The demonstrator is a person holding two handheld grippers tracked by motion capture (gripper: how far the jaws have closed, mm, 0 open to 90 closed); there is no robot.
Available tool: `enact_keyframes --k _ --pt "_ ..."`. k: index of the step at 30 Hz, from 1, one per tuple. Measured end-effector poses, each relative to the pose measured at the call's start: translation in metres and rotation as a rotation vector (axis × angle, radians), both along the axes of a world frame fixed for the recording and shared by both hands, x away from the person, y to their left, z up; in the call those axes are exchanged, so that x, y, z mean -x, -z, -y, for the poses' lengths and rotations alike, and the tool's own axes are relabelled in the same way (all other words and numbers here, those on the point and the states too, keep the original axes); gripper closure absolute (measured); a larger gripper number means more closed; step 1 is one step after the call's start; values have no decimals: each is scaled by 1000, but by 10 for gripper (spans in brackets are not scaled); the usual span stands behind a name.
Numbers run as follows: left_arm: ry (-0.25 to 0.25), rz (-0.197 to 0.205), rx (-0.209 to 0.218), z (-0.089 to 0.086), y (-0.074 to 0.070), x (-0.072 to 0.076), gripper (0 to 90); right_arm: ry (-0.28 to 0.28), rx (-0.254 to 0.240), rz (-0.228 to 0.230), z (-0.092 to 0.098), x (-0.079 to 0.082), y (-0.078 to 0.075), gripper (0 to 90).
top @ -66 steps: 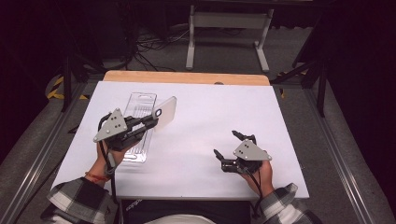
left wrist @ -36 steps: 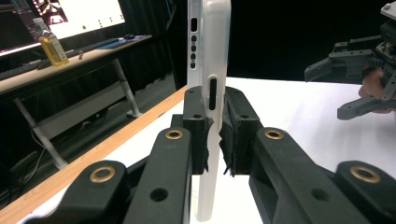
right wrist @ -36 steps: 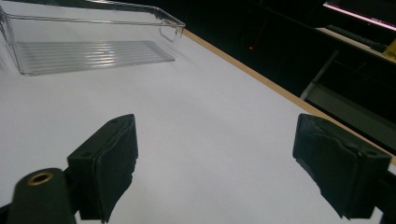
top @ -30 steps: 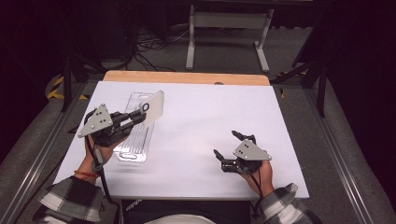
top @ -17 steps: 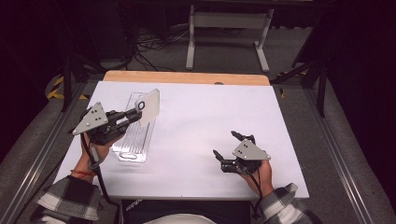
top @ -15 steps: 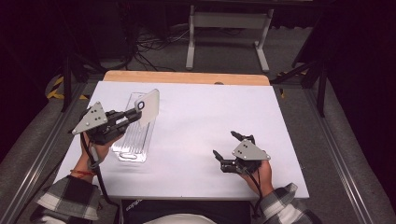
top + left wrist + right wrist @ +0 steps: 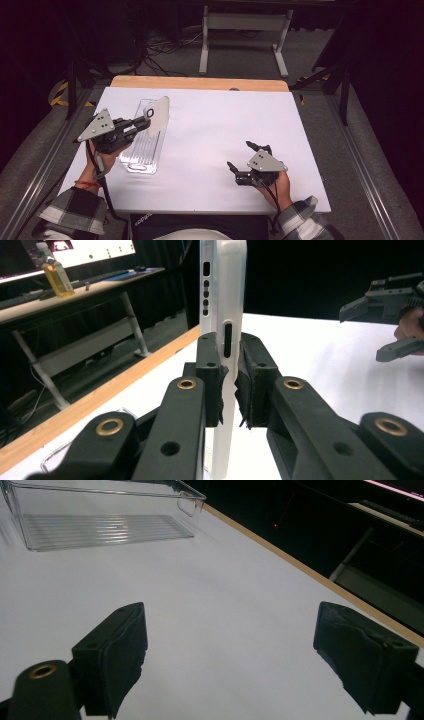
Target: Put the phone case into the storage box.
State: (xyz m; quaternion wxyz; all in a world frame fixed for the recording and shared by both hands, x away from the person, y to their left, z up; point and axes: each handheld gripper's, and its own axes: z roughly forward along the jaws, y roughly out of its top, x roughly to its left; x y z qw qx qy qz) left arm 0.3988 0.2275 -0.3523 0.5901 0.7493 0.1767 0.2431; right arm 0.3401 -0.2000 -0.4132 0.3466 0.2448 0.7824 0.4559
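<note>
Since the earlier shots the left gripper (image 7: 145, 118) has swung out toward the left edge of the counter (image 7: 220, 130), and the phone case (image 7: 158, 114) it carries has gone along, tipping more upright over the far end of the tray (image 7: 142, 150). Right gripper (image 7: 245, 160) hasn't budged at all.

Left gripper is clamped on the case, both pads squeezing it from either side near its lower part. You can see it really well in the left gripper view, where the case (image 7: 222, 300) stands on edge between the pads, side cutouts facing the camera. So the case is up in the air, above the tray's far end, not touching the tray as far as I can tell.

Right gripper is just parked near the front edge of the counter, well to the right of the tray, with its jaws wide apart and nothing between them. In the right gripper view you get bare white counter and the tray (image 7: 100, 525) further off, with nothing in it.

Progress-wise, my read: the pick-up is done and the case is hovering about where it needs to be. What's left is lowering it into the tray and letting go. I'd call it a bit past halfway, though whether it goes in flat or on edge I can't tell.
</note>
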Motion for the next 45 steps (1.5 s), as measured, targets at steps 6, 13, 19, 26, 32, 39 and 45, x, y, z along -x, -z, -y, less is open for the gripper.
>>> enact_keyframes --k 6,13,19,26,32,39,45 --pt "-8 -11 -17 -3 4 -5 815 -2 4 -1 0 0 0 145" --pt "-28 -17 -14 -8 6 -9 815 -3 8 -1 0 0 0 145" --pt "-38 -16 -35 -7 7 -15 815 1 10 0 0 -1 0 147" --pt "-41 -40 -28 -9 11 -28 815 -8 18 -5 -1 -1 1 157" --pt "-51 -47 -14 -14 12 -39 815 -9 25 0 -3 -1 1 155" --pt "-62 -46 -42 -15 14 -52 815 1 17 6 -1 -1 0 162" --pt "-77 -69 -55 -15 16 -68 815 5 13 8 0 -1 -1 162"
